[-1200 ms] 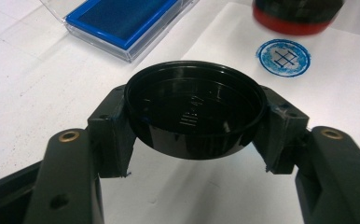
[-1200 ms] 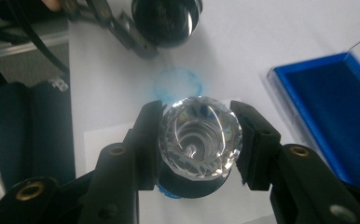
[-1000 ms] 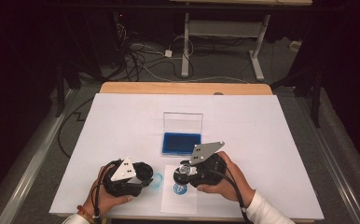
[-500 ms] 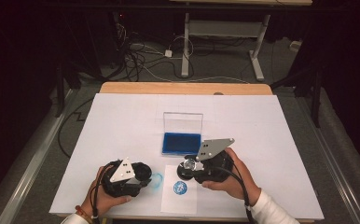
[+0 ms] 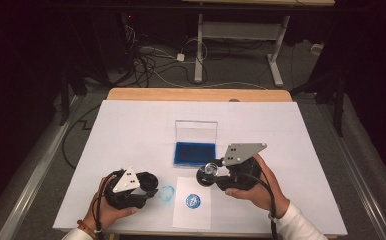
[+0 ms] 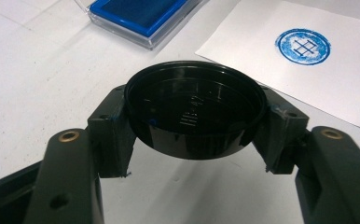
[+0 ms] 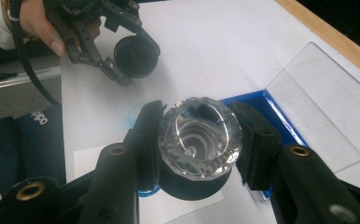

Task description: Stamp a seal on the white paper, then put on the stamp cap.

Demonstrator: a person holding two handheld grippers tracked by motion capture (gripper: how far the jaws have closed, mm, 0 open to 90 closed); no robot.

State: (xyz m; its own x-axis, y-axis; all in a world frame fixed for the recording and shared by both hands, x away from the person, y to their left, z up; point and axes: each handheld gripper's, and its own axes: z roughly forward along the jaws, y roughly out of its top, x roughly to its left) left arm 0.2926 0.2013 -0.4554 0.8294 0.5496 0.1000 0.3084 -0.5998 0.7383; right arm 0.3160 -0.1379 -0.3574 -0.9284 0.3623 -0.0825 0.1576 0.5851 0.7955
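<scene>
Holds the stamp [image 5: 209, 171] clamped in the right gripper [image 5: 210, 172], jaws tight on both sides of its black body, with the clear faceted knob facing that gripper's camera. Has come up off the paper [image 5: 201, 220] since a second ago, when it sat low over the sheet, and now hangs just past the sheet's far right corner, close to the near edge of the ink pad [image 5: 195, 152]. Leaves a round blue print [image 5: 193, 201] fully uncovered in the middle of the paper, sharp-edged with a grid inside. Suggests that the pressing step is done and has taken. Keeps the left gripper [image 5: 148, 184] almost where it was, low over the table [image 5: 131, 130] at near left, jaws closed on a black round cap [image 6: 194, 114] held hollow side up. Shows a faint bluish ring on the table just right of that cap; cannot tell what it is. Points to either re-inking at the open pad or capping next, with stamp and cap well apart for now.
</scene>
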